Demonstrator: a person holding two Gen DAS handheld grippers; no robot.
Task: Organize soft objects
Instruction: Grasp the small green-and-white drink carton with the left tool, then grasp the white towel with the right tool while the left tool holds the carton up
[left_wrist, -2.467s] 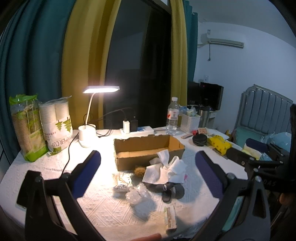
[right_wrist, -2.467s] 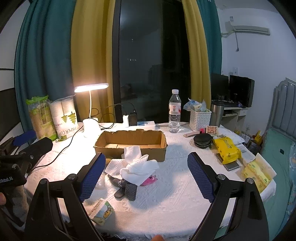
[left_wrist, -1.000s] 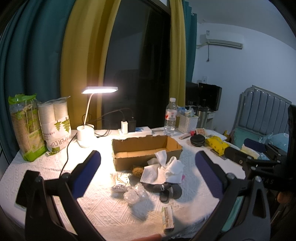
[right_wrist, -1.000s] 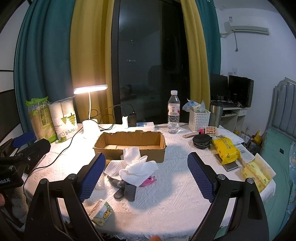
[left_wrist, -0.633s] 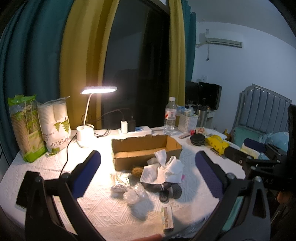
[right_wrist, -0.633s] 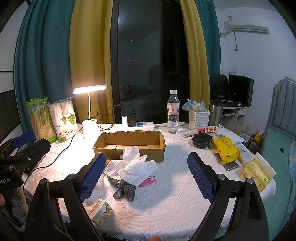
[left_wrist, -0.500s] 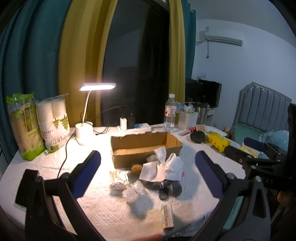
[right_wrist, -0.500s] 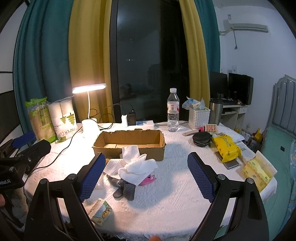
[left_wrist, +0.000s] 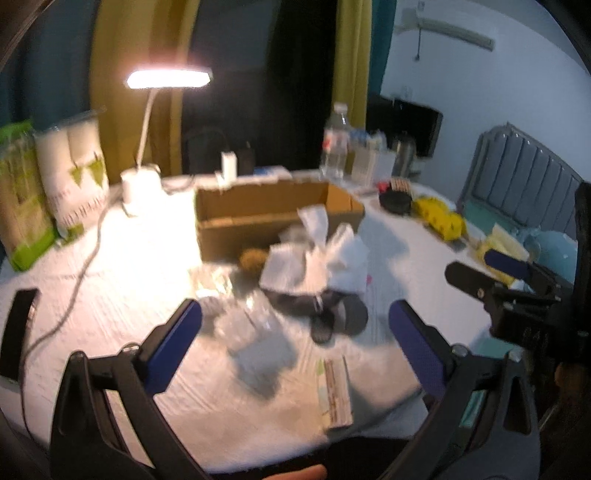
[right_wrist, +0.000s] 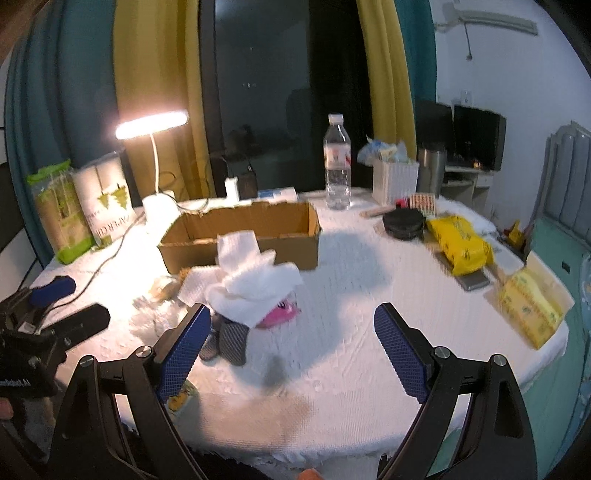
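Note:
A pile of soft things lies in front of an open, empty-looking cardboard box (right_wrist: 243, 236) (left_wrist: 273, 218): white cloths (right_wrist: 255, 284) (left_wrist: 325, 258), a pink item (right_wrist: 279, 314) under them, dark socks (right_wrist: 225, 339) (left_wrist: 332, 317), a brown fuzzy ball (left_wrist: 253, 258) and crumpled clear plastic (left_wrist: 251, 321). My left gripper (left_wrist: 291, 347) is open and empty, above the table's near edge in front of the plastic. My right gripper (right_wrist: 291, 347) is open and empty, just right of and nearer than the pile. Each gripper shows in the other's view at the side.
A lit desk lamp (right_wrist: 155, 125), cup packs (right_wrist: 107, 199), a water bottle (right_wrist: 337, 162), a white basket (right_wrist: 395, 181), a black round case (right_wrist: 402, 221) and yellow packets (right_wrist: 461, 243) ring the white-clothed table (right_wrist: 362, 295). A small carton (left_wrist: 334, 391) lies near the front edge.
Both grippers have moved forward and down toward the pile; the table and objects now look larger and closer. Both stay open and empty.

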